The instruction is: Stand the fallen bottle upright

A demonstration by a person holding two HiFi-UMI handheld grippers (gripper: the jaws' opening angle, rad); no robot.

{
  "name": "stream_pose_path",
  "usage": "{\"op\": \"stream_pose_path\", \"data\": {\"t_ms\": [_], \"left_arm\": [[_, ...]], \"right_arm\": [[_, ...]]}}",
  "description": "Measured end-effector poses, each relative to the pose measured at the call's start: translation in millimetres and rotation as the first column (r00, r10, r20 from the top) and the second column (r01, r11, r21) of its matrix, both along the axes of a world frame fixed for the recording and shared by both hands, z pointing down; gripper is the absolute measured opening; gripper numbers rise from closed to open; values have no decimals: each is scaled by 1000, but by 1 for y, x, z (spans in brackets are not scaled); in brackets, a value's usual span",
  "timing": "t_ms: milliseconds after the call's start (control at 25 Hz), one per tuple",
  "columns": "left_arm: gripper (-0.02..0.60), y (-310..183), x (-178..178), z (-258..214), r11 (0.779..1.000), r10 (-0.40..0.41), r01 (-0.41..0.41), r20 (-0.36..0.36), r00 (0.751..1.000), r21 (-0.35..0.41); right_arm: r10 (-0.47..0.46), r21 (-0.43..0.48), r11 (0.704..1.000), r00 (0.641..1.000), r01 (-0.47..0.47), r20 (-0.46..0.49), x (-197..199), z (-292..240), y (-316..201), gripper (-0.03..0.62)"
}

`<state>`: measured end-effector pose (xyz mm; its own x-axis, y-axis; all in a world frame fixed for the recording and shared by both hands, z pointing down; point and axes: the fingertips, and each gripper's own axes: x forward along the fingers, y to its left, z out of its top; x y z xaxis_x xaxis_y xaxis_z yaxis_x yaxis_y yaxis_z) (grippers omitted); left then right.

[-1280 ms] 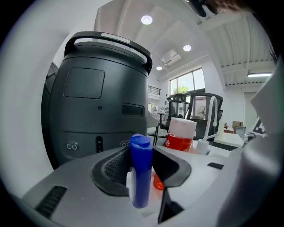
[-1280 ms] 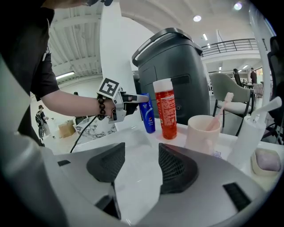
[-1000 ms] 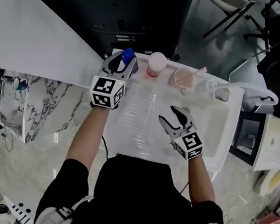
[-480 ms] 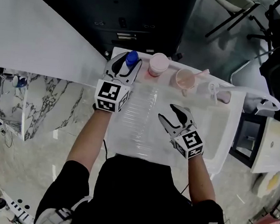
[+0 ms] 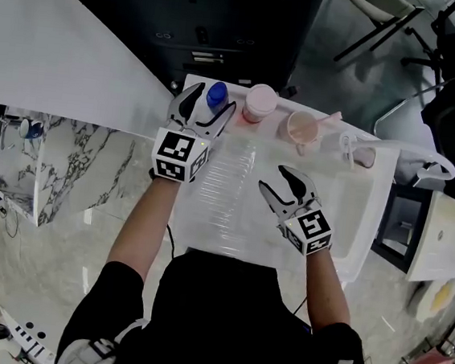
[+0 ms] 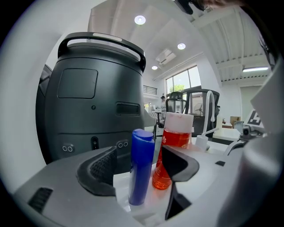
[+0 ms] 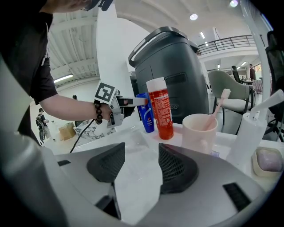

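Opening left gripper (image 5: 210, 101): jaws just widening, standing clear of upright blue bottle (image 6: 142, 166) between them.
Right gripper (image 7: 141, 165): gaping, holding nothing.
Red bottle (image 6: 174, 148): standing just beyond left jaws.

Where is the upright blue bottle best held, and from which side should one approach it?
Grip the blue bottle around the middle of its body, coming level from the person's side. It stands upright and slim; the red bottle stands close on its right, and the dark appliance blocks the far side.
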<state>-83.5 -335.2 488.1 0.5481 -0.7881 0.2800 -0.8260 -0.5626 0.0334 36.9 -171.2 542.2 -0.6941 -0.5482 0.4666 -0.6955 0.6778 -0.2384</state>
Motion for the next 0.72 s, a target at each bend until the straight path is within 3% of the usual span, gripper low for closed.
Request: {"op": "stream_pose_path", "data": {"t_ms": [280,720], "left_arm": [[331,22,-3,-10,1000,21,-20,-32,999,10],[331,77,-21,-40,996,-72,75,-77,994,42]], "right_arm": [[73,58,996,997,-72,-5,10,-11,-1,252],[175,190,965,983,-181,47,47,-64,4,202]]}}
